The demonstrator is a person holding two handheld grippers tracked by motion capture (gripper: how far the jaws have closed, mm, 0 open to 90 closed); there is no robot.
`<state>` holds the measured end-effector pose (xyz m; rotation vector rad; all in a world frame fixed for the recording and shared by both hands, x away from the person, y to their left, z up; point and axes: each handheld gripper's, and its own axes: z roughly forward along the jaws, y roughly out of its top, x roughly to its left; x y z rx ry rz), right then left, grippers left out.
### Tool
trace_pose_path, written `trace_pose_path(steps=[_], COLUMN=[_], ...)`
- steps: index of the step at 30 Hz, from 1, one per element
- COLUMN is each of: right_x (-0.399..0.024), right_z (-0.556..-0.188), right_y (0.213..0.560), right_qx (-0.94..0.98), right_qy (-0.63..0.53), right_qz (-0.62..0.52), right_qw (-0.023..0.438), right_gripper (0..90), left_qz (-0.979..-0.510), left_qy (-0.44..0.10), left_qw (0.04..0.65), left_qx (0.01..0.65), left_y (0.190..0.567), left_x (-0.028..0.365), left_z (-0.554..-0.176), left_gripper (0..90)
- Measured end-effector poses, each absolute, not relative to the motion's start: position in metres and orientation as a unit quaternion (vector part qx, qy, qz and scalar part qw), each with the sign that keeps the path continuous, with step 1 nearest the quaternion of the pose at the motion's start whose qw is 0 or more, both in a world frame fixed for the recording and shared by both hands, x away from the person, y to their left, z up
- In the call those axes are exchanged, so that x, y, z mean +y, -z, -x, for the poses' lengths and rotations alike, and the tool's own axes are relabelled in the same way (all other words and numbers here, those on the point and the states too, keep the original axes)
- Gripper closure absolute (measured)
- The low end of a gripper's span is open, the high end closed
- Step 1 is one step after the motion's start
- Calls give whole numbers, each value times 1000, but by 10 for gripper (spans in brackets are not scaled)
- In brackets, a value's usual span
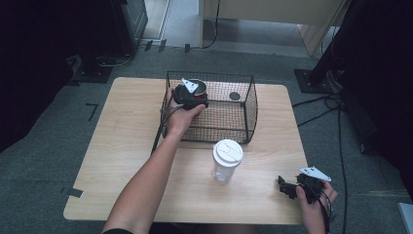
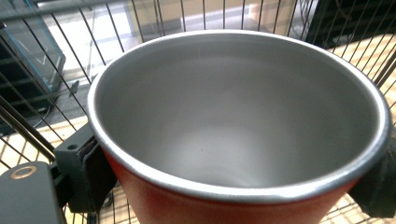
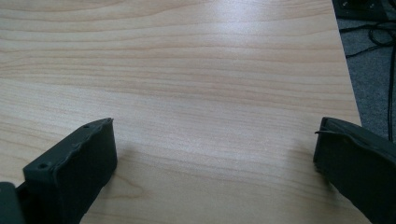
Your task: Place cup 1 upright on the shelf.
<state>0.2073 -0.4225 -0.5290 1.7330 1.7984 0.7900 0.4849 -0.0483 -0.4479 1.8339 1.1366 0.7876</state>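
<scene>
The cup (image 2: 233,140) is red outside with a bare metal inside and rim, and it is empty. It stands upright in the far left corner of the black wire basket (image 1: 229,131), clamped between the jaws of the left gripper (image 1: 195,95).

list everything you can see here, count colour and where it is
cup: 1, red outside, steel inside, in the basket's back left, between the left gripper's jaws
wire basket: 1, black, on the table's far half
lidded cup: 1, clear with white lid, upright in front of the basket
table: 1, light wood, centre
small dark disc: 1, in the basket's back right
left gripper: 1, black, inside the basket
right gripper: 1, black, open over the near right corner
</scene>
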Motion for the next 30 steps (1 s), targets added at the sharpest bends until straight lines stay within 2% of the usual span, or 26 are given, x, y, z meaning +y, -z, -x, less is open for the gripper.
trace_pose_path(steps=[9,16,21,30], right_x=[-423,-423,-423,-423], right_z=[-207,-207,-207,-207], right_y=[529,529,529,529], right_qx=[663,663,663,663], right_qy=[-292,-292,-292,-292], right_qz=[-639,-639,-639,-639], right_qw=[258,258,258,258], right_gripper=[0,0,0,0], left_qz=[-721,-718,-727,-722], left_qy=[-291,-297,-289,-292], left_qw=[404,389,380,386], left_qx=[481,495,494,495], left_y=[445,444,443,440], left_x=[-47,-50,-52,-53], left_z=[-484,-483,-480,-476], left_gripper=[78,68,21,21])
